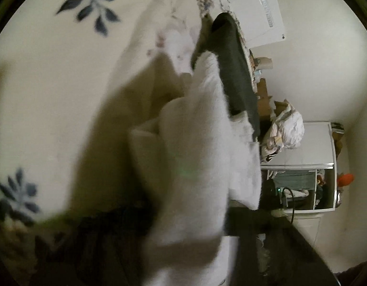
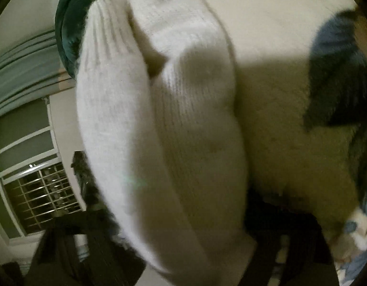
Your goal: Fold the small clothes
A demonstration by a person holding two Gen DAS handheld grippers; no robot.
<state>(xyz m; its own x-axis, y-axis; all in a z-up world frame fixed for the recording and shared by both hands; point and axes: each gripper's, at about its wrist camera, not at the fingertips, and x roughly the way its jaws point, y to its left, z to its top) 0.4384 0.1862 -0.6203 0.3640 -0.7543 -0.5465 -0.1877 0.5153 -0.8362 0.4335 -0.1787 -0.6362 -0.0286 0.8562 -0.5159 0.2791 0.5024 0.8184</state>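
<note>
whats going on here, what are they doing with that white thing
A person with a handheld gripper in each hand is working on a white ribbed sock, part of folding small clothes. It is lifted over a cream bedspread printed with blue leaves, and it fills both wrist views, running down toward each gripper at the bottom of the frame. Both seem to have hold of it, though blur and the sock itself hide the fingertips. A dark garment lies further along the bed. The fold does not look finished.
</note>
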